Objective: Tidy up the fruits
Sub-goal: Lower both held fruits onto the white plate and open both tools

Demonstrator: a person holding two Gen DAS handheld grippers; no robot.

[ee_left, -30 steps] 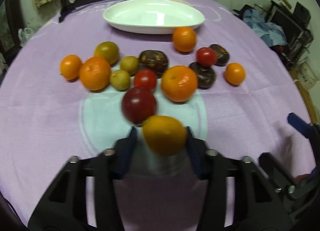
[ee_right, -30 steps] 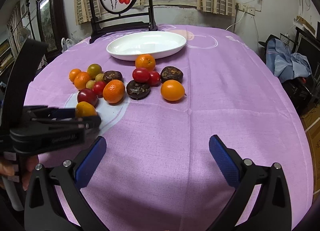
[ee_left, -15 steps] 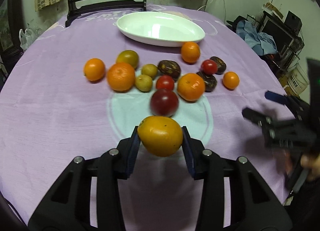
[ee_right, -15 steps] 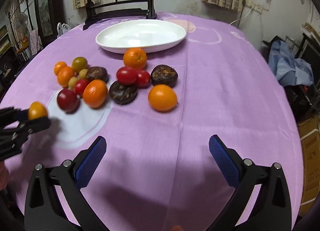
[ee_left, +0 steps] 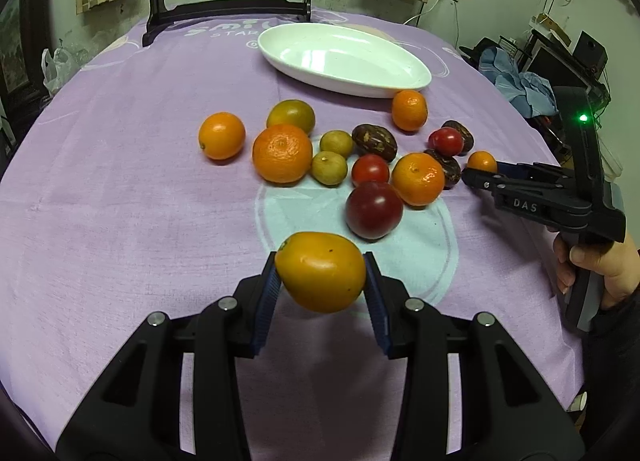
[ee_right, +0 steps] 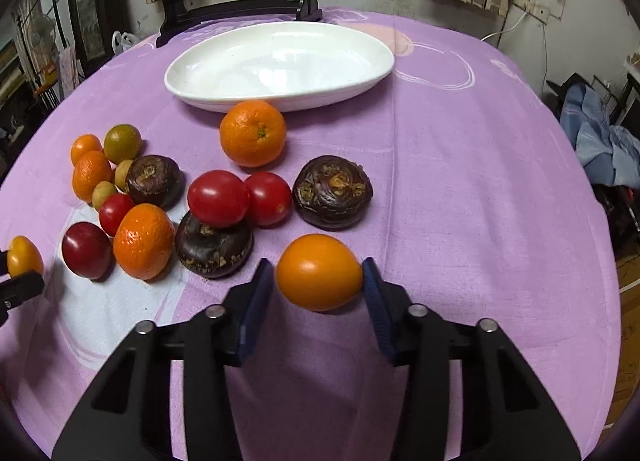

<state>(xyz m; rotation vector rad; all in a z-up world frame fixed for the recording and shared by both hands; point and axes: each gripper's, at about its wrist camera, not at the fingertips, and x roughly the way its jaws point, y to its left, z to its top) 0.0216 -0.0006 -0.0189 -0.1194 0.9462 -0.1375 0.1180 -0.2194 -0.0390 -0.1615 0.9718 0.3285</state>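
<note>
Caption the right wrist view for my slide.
Right claw closing around an orange fruit near the empty white dish.

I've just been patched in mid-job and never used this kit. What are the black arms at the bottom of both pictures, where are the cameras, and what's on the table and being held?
No robot here: a person holds a hand-held claw in each hand, with a fisheye camera on each looking along its fingers.

The left claw grips a yellow-orange fruit, lifted off the cloth. Its view also shows the person's right hand holding the other tool.

The right claw is closing around another orange fruit.

On the purple tablecloth lie mandarins, red tomatoes, small green fruits and dark brown ones, with an empty white dish behind them.
</note>
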